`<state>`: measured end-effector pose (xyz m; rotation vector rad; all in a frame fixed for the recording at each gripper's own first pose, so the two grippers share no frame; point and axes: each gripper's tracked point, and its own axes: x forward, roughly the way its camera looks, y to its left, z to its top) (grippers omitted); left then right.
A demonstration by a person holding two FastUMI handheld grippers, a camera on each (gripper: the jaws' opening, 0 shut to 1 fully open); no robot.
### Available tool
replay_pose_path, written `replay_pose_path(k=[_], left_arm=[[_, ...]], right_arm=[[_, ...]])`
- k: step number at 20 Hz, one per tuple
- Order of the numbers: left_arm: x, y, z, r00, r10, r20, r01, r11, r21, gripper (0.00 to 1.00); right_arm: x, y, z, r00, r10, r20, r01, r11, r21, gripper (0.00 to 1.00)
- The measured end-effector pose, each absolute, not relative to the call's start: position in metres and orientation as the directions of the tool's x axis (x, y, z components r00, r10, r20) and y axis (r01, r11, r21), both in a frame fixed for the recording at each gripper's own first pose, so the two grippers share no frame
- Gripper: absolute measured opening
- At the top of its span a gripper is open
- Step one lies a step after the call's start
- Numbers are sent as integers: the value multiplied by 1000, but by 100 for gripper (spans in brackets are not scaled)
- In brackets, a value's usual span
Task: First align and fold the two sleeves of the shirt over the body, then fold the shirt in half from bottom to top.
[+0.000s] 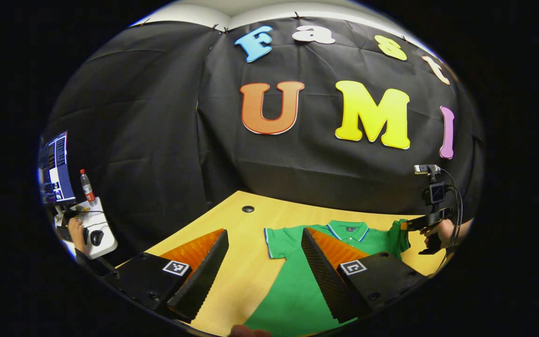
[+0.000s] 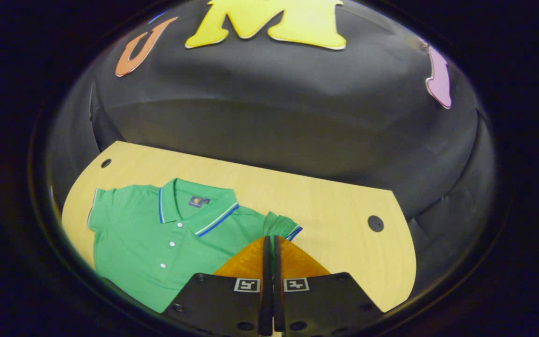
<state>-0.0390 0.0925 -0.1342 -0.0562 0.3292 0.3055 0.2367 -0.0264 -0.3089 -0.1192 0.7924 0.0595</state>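
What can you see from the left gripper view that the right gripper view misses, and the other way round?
Left gripper view alone: a side desk with a monitor, a bottle, a mouse and a person's hand, plus the right gripper at the shirt's far sleeve. The left gripper hangs open.

Right gripper view alone: the shirt's buttons, a second table hole, and the right gripper shut on a bunched sleeve.

Both: the green shirt, its collar and the wooden table.
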Motion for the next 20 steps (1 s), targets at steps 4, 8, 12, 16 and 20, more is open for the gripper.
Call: replay_pose_path(k=[4, 8, 12, 16, 20], left_arm=[[-52, 120, -142, 884, 314, -346, -335, 942, -1, 100], [-53, 132, -142, 888, 304, -344, -325, 946, -1, 100], [-46, 131, -144, 905, 258, -339, -276, 961, -5, 100], [-34, 128, -144, 919, 197, -341, -216, 976, -18, 100], [-20, 128, -153, 919, 133, -371, -167, 984, -60, 100]], right_arm=[[231, 25, -316, 669, 106, -736, -171, 985, -14, 14], [225, 43, -299, 688, 158, -708, -197, 980, 27, 39], [215, 34, -267, 740, 125, -661, -185, 982, -21, 84], [190, 20, -225, 807, 78, -585, -143, 987, -66, 93], [146, 10, -184, 841, 67, -537, -121, 990, -67, 95]])
